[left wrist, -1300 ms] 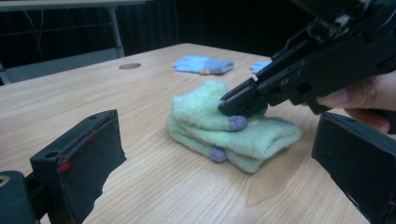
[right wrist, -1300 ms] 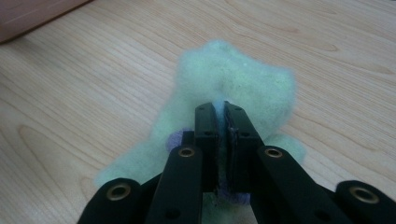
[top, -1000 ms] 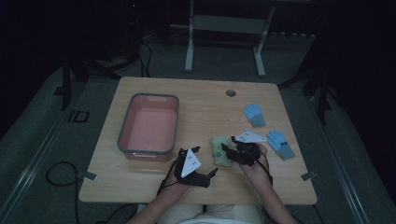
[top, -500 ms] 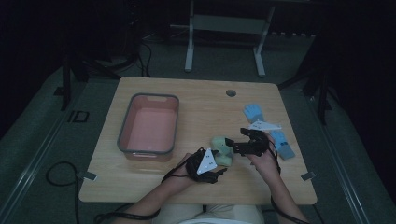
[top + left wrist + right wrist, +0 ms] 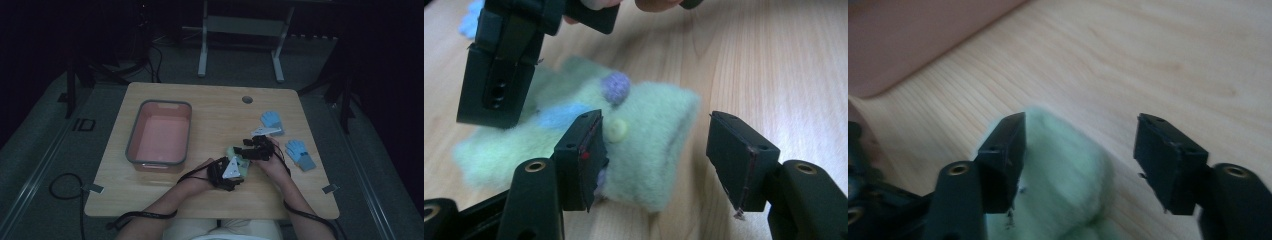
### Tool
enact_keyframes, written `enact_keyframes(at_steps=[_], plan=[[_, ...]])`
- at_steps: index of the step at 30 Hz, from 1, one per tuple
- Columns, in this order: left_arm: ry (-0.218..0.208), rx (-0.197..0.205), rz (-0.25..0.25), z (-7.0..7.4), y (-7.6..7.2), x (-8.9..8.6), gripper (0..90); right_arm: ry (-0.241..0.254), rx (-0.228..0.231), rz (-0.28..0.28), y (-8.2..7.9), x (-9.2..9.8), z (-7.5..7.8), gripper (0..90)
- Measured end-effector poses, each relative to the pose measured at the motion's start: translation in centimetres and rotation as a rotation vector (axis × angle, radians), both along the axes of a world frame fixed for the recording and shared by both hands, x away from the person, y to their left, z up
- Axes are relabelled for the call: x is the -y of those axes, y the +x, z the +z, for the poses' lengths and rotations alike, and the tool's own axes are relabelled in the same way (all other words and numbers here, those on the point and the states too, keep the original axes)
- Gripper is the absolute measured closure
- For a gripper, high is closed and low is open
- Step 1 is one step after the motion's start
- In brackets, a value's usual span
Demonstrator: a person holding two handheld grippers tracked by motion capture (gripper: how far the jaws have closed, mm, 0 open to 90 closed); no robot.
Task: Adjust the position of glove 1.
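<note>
In the high view, a green glove (image 5: 239, 159) lies on the tabletop near the middle of its front edge, between the left gripper (image 5: 231, 175) and the right gripper (image 5: 248, 150). A pink tub (image 5: 134, 148) sits toward the left edge, and two blue gloves (image 5: 271, 120) (image 5: 299, 153) lie near the right edge.

In the left gripper view, the left gripper (image 5: 656, 160) has its jaws partly open after closing in. One pad (image 5: 586, 155) touches the green glove (image 5: 644, 145) and the other stands clear beside it. The right gripper's jaw (image 5: 499, 75) hangs over the glove's far end.

In the right gripper view, the right gripper (image 5: 1080, 160) is partly open, having just narrowed. The green glove (image 5: 1063, 175) lies between the jaws, against one pad (image 5: 1005, 155), not pinched.
</note>
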State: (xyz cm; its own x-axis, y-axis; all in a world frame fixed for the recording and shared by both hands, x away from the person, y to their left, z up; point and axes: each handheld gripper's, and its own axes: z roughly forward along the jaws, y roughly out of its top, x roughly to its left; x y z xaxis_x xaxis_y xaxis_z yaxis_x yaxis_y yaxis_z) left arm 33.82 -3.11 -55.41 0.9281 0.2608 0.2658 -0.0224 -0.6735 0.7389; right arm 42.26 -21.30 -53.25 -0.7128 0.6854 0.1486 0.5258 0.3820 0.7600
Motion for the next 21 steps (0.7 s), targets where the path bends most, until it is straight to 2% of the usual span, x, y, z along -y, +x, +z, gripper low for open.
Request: enact_keyframes(at_steps=[1,2,4,6,7,8,9,10,11,12,13,14,15,16,17,21], plan=[[0.0,0.0,0.0,0.0,0.0,0.0,40.2,0.0,0.0,0.0,0.0,0.0,0.0,39.2],[0.006,0.002,-0.002,-0.1,0.0,0.1,40.8,0.018,-0.029,0.009,0.2,0.1,-0.3,40.1],[0.002,0.0,0.004,-0.1,0.1,0.1,44.4,0.031,-0.062,0.015,0.4,0.4,-0.9,39.5],[0.018,0.015,0.002,-0.1,0.1,0.2,46.0,0.033,-0.094,0.026,0.5,0.4,-1.2,39.0],[0.018,0.015,0.002,-0.1,0.1,0.2,46.3,0.033,-0.094,0.026,0.5,0.4,-1.2,39.0],[0.031,0.026,0.001,-0.2,0.1,0.2,47.0,0.043,-0.135,0.044,0.5,0.3,-1.6,39.1],[0.051,0.056,0.001,-0.3,0.0,0.3,48.6,0.054,-0.157,0.049,0.5,0.3,-1.8,41.8],[0.054,0.064,0.004,-0.3,0.0,0.4,50.6,0.072,-0.169,0.055,0.5,0.3,-1.9,45.9],[0.059,0.071,0.003,-0.3,0.1,0.5,52.0,0.072,-0.165,0.061,0.5,0.3,-1.9,49.9],[0.059,0.071,0.003,-0.3,0.1,0.5,54.6,0.072,-0.165,0.061,0.5,0.3,-1.9,49.9],[0.063,0.078,0.008,-0.3,0.2,0.5,54.6,0.073,-0.168,0.059,0.4,0.3,-1.8,55.0],[0.061,0.082,0.012,-0.3,0.3,0.4,59.3,0.067,-0.161,0.062,0.2,0.2,-1.6,59.1],[0.055,0.073,0.011,-0.2,0.5,0.4,66.3,0.031,-0.126,0.075,-0.2,-0.1,-1.3,64.4],[0.042,0.05,0.012,0.0,0.8,0.2,69.1,0.009,-0.103,0.081,-0.4,-0.3,-1.1,66.6],[0.043,0.046,0.012,0.2,0.8,0.2,71.2,-0.012,-0.077,0.088,-0.6,-0.5,-0.8,68.2],[0.04,0.032,0.017,0.8,0.7,0.1,74.8,-0.025,-0.05,0.093,-0.9,-0.7,-0.2,71.0]])
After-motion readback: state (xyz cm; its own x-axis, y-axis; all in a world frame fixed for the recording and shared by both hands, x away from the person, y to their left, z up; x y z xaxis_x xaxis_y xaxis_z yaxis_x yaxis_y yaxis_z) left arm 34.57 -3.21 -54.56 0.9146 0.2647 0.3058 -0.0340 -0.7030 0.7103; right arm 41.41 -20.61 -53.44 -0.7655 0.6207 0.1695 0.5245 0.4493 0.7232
